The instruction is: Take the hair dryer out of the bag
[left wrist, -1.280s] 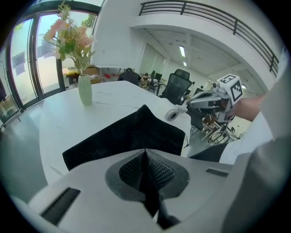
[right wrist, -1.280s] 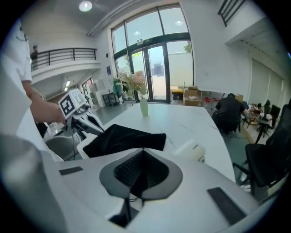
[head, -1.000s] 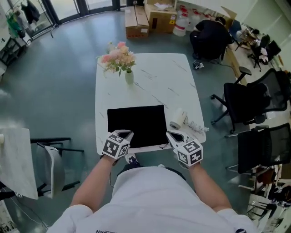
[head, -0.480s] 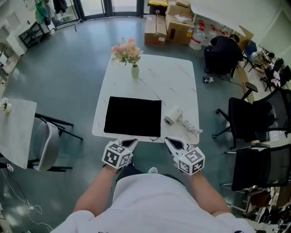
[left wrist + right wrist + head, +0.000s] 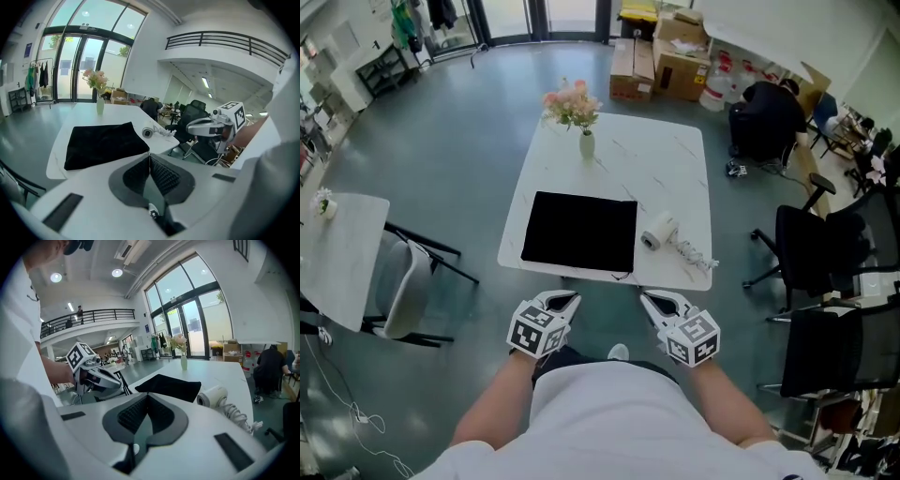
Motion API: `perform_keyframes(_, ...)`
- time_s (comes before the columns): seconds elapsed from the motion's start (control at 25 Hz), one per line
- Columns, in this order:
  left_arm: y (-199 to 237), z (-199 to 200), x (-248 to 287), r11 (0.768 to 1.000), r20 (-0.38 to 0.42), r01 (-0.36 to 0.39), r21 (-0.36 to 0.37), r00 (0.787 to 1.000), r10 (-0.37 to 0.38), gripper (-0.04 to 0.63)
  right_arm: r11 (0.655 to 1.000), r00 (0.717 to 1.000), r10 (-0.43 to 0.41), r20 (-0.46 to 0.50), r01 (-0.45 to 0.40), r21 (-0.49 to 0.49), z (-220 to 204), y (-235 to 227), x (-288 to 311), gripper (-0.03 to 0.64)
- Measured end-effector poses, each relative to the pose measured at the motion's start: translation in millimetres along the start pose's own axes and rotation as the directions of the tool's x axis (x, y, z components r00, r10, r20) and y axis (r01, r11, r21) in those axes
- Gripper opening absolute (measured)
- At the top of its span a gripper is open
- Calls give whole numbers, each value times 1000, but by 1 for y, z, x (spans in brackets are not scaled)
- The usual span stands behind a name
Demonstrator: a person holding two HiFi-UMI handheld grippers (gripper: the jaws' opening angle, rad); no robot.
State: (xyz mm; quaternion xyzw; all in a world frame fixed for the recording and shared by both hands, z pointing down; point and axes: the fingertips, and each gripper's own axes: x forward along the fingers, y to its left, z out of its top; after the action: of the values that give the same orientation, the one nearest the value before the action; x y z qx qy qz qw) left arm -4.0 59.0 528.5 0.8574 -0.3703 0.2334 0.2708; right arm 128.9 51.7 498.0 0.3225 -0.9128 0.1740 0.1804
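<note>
Hovering short of the table [image 5: 675, 169], left gripper [image 5: 566, 299] and right gripper [image 5: 650, 298] show fingers together.

The black bag [image 5: 579, 232] lies flat, and its inside cannot be seen. In the right gripper view, the hair dryer [image 5: 212, 396] has its cord partly covered by the right gripper [image 5: 147, 396]. The side table [image 5: 337, 258] on the left is cut off by the picture's edge. Print on the far boxes [image 5: 675, 61] is too small to read.
</note>
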Motion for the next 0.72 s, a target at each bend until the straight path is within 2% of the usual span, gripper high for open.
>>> perform_keyframes(0.12,6,6,-8,1000,8,4,22,1000,-5,17,999,999,-38,-6,38,0,1,6,3,15)
perform_keyframes(0.32,15,9,-21,995,-16,52,81,999,-51,17,992,995,-102,7,101,75,8,15,16,15)
perform_keyframes(0.52,25,1,-38,991,-30,99,95,995,-96,17,978,987,-158,8,156,139,5,26,28,15)
perform_keyframes(0.72,45,-7,-49,990,-36,107,92,994,-104,17,970,982,-187,-1,185,161,3,38,42,15)
